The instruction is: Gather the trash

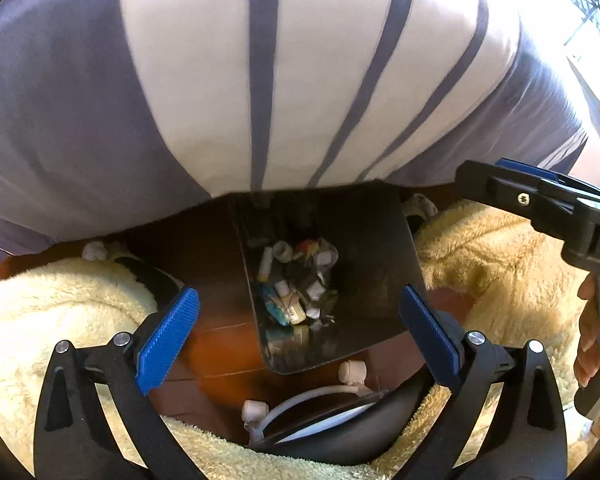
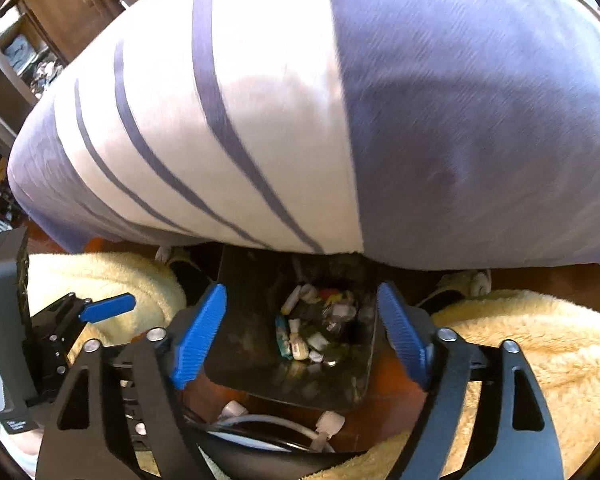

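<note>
Black plastic walls of the trash bin fill the middle of my left wrist view, and the bin is my landmark. Down in its bottom lies the trash: small white bottles, crumpled wrappers, something teal and a bit of red. My left tool hangs over the bin's near rim with its blue pads spread wide, one to either side of the opening, gripping nothing. Striped lilac and white fabric bulges above the bin's far edge and hides it. Fluffy cream fleece lies on both sides of the bin over a reddish wooden floor. To the right of the bin my right tool reaches in side-on; from here I cannot tell how far it is open.

From my right wrist view the bin again sits dead ahead, the trash heaped at its bottom. My right tool is wide open above the near rim, holding nothing. Left of the bin my left tool shows one blue pad. Below the bin's near rim white tubing with caps lies on the floor
</note>
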The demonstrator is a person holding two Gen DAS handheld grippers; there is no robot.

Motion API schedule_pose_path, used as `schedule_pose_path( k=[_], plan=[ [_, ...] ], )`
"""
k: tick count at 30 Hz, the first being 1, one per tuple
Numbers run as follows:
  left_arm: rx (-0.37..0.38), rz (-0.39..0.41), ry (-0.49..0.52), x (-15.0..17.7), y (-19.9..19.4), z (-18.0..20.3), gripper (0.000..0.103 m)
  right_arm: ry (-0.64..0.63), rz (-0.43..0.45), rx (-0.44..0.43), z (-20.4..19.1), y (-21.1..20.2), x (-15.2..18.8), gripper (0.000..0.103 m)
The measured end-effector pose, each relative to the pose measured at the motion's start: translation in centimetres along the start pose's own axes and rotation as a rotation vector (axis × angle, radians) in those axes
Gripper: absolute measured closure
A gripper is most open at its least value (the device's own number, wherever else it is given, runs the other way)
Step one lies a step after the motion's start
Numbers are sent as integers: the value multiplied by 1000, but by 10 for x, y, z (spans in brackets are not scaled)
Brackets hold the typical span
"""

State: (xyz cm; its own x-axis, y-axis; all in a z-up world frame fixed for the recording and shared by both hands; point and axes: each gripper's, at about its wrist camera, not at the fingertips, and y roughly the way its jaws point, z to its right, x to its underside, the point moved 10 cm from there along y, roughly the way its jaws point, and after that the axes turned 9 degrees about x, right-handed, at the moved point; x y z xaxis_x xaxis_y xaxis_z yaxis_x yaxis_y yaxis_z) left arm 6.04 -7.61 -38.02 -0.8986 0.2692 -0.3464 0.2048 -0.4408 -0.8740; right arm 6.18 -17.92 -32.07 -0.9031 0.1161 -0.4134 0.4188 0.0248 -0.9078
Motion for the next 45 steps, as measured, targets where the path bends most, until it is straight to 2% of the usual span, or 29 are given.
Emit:
schedule_pose_path(
  k=[5, 11, 17, 27, 35, 40, 45],
  plan=[
    [9, 66, -5, -11, -24, 5, 8, 25, 58, 7, 10, -22, -11, 8],
    [2, 173, 12, -31, -67, 16, 8, 56, 161, 11, 26, -61, -28, 4],
    [-20, 333, 31, -59, -132, 26, 8, 65, 315, 39, 36, -116, -49, 4],
    [-105, 639, 61, -97, -258, 41, 8, 77, 608, 101, 45, -221, -88, 4],
    [-157, 769, 84, -102, -316, 59, 8, 87, 776, 134, 46, -283, -105, 4],
    [-185, 825, 106, -101, -341, 66, 8, 76, 828, 163, 40, -302, -107, 3],
    [-187, 851, 122, -100, -352, 74, 8, 79, 842, 167, 36, -310, -105, 3]
  ],
)
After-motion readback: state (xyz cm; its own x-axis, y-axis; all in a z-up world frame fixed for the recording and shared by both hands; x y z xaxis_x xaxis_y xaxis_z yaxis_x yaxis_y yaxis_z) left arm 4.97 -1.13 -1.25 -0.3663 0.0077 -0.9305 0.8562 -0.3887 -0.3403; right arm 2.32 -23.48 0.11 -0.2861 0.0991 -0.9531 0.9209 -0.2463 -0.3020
